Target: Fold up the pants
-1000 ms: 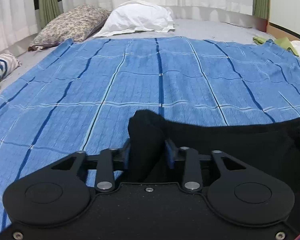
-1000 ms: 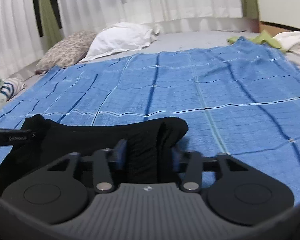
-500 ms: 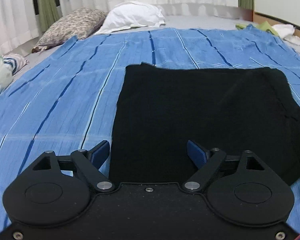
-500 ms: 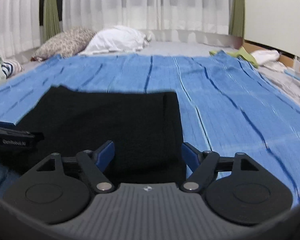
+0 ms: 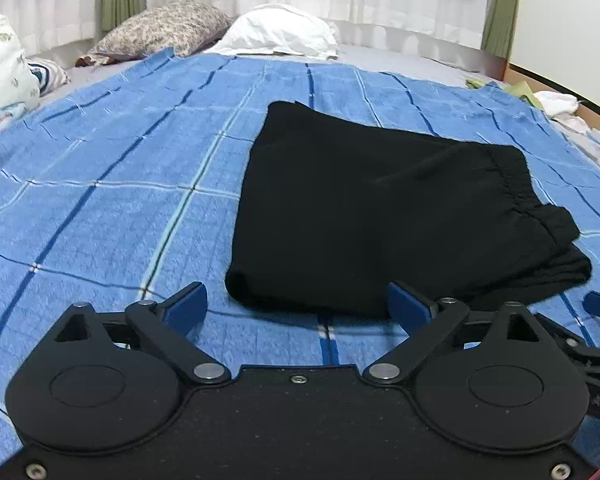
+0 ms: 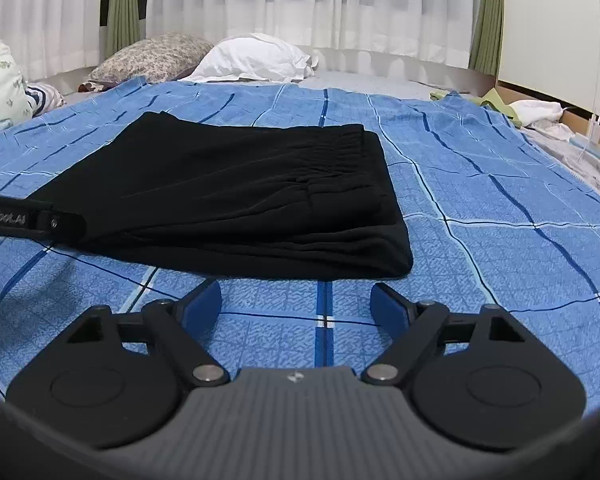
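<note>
Both sets of fingers empty: my left gripper (image 5: 296, 304) has its jaws spread wide, just opened further, nothing between the blue pads (image 5: 186, 304), bare blanket under the gap. Right gripper (image 6: 296, 302) same, jaws wide, just been opening, no cloth in them. The pants (image 5: 364, 216) lie released on the blue checked blanket (image 5: 100, 184), just ahead of both grippers, not touching either, folded into a compact black rectangle with the elastic waistband (image 6: 340, 152) on top at the right side. My read: fold is down, release step is in hand, task near done. Next move, if any, calls for a tidy-up at the right edge, where lower layers poke out past the top one. Hard to tell: layer count, black on black hides the seams. Stack's underside hidden. Right gripper only clips the left view's edge. Pillows (image 6: 256, 58) at the far end, irrelevant.
</note>
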`<state>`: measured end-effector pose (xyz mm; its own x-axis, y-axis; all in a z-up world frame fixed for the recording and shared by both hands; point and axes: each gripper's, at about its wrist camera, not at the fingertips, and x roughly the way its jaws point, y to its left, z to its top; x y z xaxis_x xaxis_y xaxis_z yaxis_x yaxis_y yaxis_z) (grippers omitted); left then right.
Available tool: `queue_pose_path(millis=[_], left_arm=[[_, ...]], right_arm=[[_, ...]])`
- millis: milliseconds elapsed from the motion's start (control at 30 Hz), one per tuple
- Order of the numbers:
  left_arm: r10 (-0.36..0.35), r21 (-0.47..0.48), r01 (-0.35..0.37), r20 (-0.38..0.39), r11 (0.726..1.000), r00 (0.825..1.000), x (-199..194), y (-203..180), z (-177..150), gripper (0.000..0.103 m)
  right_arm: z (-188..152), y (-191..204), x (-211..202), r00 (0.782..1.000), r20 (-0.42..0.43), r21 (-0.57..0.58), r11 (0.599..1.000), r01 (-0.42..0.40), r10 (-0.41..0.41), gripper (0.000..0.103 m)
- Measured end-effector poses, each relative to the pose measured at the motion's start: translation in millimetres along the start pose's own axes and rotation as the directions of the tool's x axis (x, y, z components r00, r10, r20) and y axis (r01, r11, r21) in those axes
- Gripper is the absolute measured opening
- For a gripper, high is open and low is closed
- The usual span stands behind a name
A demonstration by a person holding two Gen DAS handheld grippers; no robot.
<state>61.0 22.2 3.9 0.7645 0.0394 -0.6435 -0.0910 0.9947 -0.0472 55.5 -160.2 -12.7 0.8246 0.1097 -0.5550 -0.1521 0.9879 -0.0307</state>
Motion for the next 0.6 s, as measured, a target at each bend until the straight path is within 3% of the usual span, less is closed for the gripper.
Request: queue_pose_path(millis=[67,200,600], left_arm=[[-0.019,0.028,0.019,-0.009,0.999,1.000,0.6,-3.7,-1.3,0.100],[0.014,0.117,-0.012,-0.010,0.993,1.000,4.1,-19.0,-7.5,0.102],[-0.009,0.096,0.012,-0.040,0.995,0.999,15.4,-21.1,-0.9,0.103]], right_arm=[[-0.2,-3.0,1.6,1.000,-0.004,0.015,1.000,-0.015,0.015,0.092],[-0.7,-1.5,3.7,1.000,-0.008,0.001,1.000,-0.021,0.021,0.095],[-1.3,-2.4,5.0,1.000,-0.008,-0.001,1.000,-0.026,0.026,0.097]])
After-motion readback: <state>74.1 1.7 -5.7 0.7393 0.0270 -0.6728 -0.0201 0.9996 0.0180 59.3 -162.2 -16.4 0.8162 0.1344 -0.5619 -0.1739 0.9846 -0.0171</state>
